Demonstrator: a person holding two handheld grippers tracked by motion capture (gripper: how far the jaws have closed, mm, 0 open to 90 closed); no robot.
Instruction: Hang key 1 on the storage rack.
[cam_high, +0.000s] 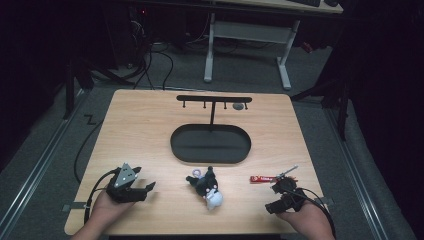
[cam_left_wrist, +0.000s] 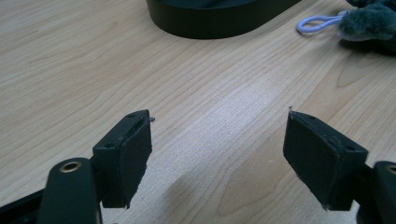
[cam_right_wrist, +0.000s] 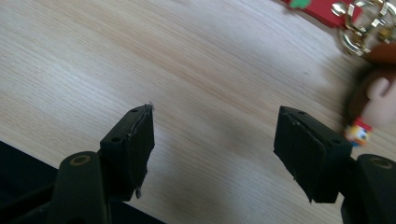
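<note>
wooden table (cam_high: 150, 125): black stand tray (cam_high: 210, 144), plush toy (cam_high: 207, 187), red-strap keychain (cam_high: 272, 177).

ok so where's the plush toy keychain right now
In the high view the plush toy keychain lies on the table near its front edge, just in front of the black oval tray, between the left gripper and the right gripper.

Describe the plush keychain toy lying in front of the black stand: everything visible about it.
The plush toy is a small fuzzy figure, dark on the head and body with a white lower part. A pale loop sticks out at its head end. It lies on its side on the wooden table, just short of the stand's oval base, between both grippers, untouched.
</note>
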